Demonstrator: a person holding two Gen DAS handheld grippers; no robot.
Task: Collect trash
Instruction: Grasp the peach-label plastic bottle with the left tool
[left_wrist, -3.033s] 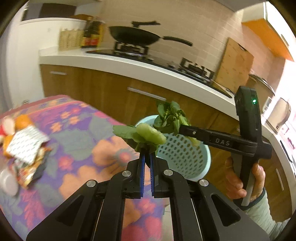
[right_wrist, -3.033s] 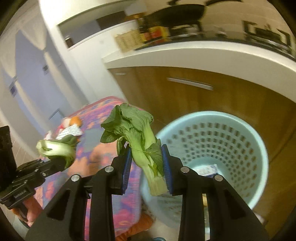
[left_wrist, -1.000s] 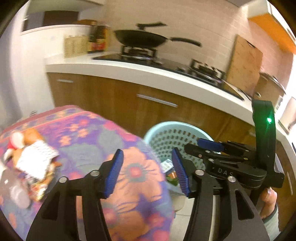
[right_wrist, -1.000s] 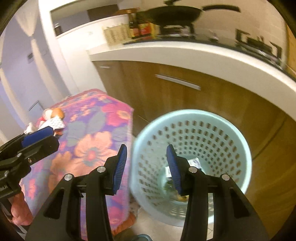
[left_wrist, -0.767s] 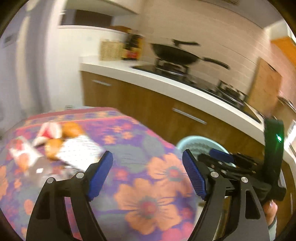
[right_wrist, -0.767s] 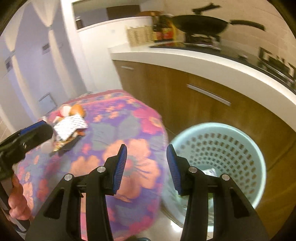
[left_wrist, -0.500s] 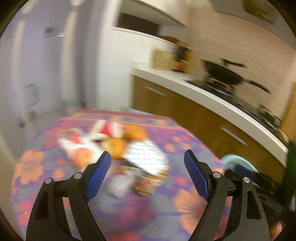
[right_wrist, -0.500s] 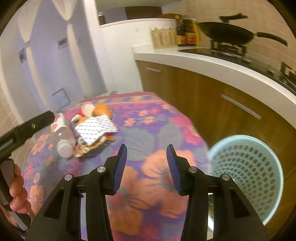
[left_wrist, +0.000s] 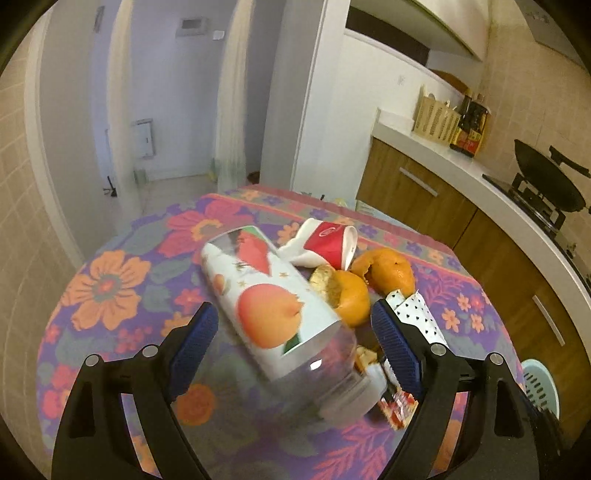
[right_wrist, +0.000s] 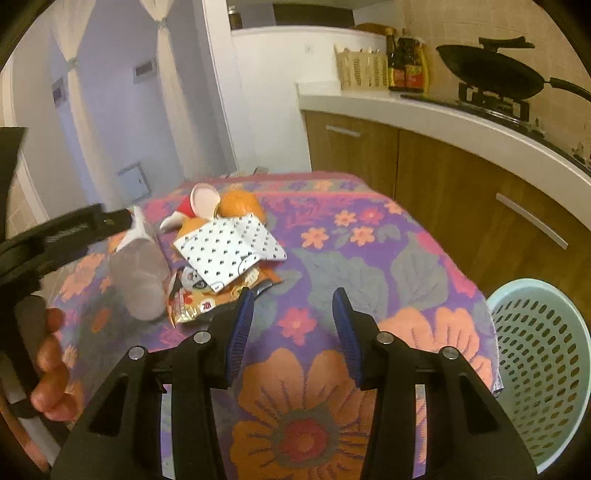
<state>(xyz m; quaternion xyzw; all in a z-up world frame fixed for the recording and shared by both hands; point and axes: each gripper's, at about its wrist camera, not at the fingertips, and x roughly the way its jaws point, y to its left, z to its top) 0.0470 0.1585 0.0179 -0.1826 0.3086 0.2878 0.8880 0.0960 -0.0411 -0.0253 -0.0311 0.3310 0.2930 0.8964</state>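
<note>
A pile of trash lies on the flower-patterned tablecloth (left_wrist: 107, 291). It holds a clear plastic bottle (left_wrist: 273, 306) with a fruit label, a red paper cup (left_wrist: 328, 245), orange peels (left_wrist: 351, 295), a white dotted packet (left_wrist: 413, 314) and a snack wrapper (left_wrist: 397, 404). My left gripper (left_wrist: 293, 325) hovers over the bottle. Its jaws are opening, with the bottle seen between them and neither pad pressing on it. My right gripper (right_wrist: 291, 306) stands open over bare cloth, with nothing between its fingers. The wrapper (right_wrist: 195, 302) and dotted packet (right_wrist: 229, 247) lie just to its left.
A pale blue perforated basket (right_wrist: 539, 369) stands on the floor at the table's right edge. Behind it run wooden cabinets (right_wrist: 443, 177) under a white counter holding a wok (right_wrist: 491, 74) and bottles. A hand (right_wrist: 51, 369) holds the left gripper at the left.
Both grippers swung away from the basket to the trash pile on the table. The left jaws spread wider and closed in on the bottle. The greens held earlier are gone from both.
</note>
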